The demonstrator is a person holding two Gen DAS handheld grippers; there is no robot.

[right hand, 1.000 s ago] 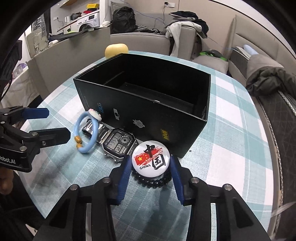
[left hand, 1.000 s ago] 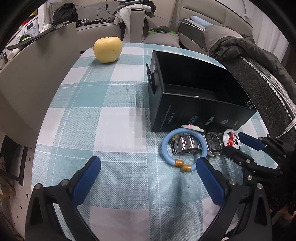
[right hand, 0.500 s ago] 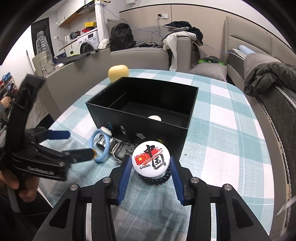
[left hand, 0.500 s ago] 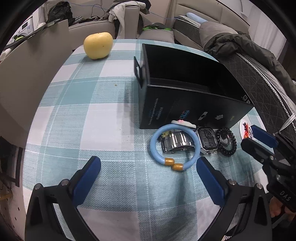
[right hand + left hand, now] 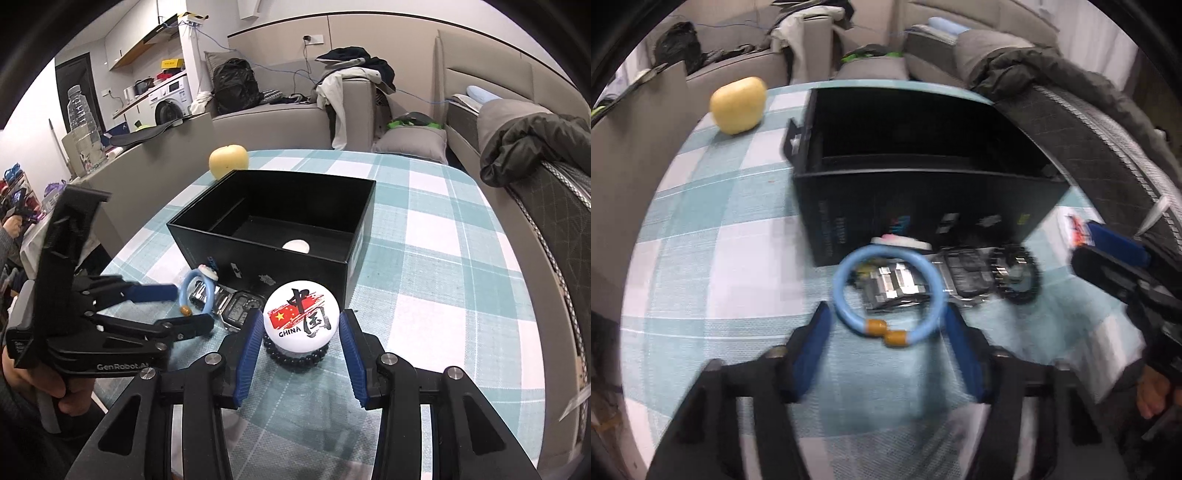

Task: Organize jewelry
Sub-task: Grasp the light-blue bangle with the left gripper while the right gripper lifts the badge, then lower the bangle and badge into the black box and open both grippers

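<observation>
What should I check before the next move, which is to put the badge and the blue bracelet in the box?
1. Right tool holds the badge: ok, it sits between both blue pads.
2. Badge is lifted clear of the black bead bracelet: cannot tell.
3. Left tool around the blue bracelet: ok; jaws closing, pads not pressing yet.
4. Blue bracelet free of the watch: not ok, it lies over the metal band.
5. Box open with room: ok, only one small white thing inside.
</observation>
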